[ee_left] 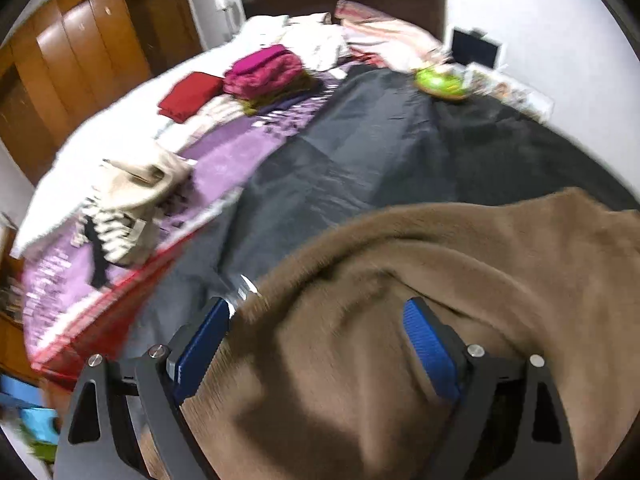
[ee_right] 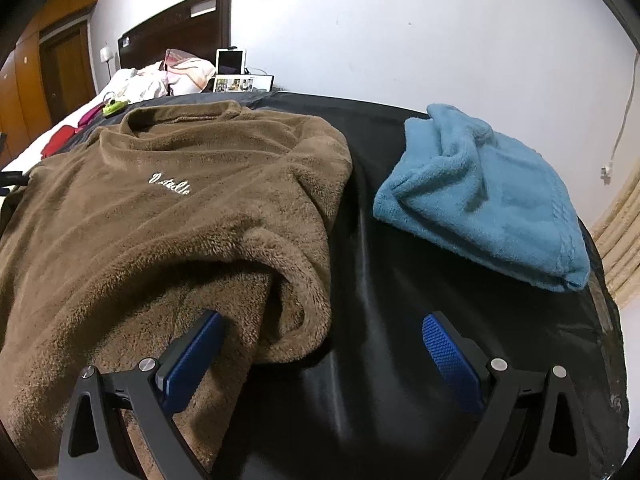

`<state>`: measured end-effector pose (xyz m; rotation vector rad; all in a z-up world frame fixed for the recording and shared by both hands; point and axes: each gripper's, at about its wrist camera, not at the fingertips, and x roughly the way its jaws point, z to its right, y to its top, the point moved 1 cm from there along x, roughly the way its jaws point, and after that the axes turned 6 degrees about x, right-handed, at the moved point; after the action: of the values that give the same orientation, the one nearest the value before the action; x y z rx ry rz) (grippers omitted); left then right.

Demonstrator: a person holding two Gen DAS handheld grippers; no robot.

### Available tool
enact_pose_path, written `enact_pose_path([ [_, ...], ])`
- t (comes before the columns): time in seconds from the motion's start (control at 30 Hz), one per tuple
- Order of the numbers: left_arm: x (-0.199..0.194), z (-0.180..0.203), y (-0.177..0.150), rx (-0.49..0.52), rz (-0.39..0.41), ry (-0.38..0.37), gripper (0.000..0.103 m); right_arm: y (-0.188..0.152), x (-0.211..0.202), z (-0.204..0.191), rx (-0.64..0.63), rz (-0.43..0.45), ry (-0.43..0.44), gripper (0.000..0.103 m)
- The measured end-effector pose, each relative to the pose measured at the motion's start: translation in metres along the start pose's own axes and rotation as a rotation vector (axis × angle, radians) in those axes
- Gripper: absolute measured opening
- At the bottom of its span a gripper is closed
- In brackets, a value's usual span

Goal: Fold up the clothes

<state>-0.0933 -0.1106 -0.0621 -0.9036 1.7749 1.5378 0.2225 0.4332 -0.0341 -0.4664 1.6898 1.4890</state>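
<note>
A brown fleece sweater [ee_right: 168, 208] with a white script logo lies front up on the black sheet [ee_right: 400, 320], its near sleeve folded in over the body. My right gripper [ee_right: 322, 318] is open at the sweater's near right edge, its left pad over the fleece and its right pad over bare sheet. In the left wrist view the same brown sweater [ee_left: 380, 300] fills the lower frame. My left gripper [ee_left: 317, 306] stands open just above it, with fleece lying between the wide-apart blue pads. A folded blue fleece garment [ee_right: 480, 192] rests to the right.
On the far side of the bed are a purple blanket [ee_left: 224, 152], folded magenta [ee_left: 262, 72] and red clothes [ee_left: 190, 96], a beige and striped heap [ee_left: 132, 200], a green object [ee_left: 440, 82] and pillows [ee_left: 384, 36]. A wooden wardrobe [ee_left: 80, 64] stands left, the white wall right.
</note>
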Motion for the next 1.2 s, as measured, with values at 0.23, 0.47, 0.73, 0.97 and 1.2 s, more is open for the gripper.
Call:
enact_pose_path([
  [0.23,-0.056,0.038,-0.032,0.056,0.031,-0.25,0.092,-0.002,-0.005,-0.006,-0.024,0.009,-0.011,0.101],
  [0.47,-0.12,0.119,-0.075,0.257,0.036,-0.545,0.092,-0.013,-0.02,-0.006,-0.044,0.014,-0.024,0.101],
  [0.73,-0.193,0.207,-0.128,0.506,0.038,-0.868,0.092,-0.027,-0.034,0.007,-0.015,0.023,-0.048,0.101],
  [0.97,-0.248,0.275,-0.198,0.791,0.028,-1.057,0.096,-0.029,-0.034,0.014,0.015,0.031,-0.039,0.101],
  [1.2,-0.256,0.318,-0.232,0.904,0.001,-1.08,0.099,-0.025,-0.034,0.019,0.032,0.057,-0.012,0.101],
])
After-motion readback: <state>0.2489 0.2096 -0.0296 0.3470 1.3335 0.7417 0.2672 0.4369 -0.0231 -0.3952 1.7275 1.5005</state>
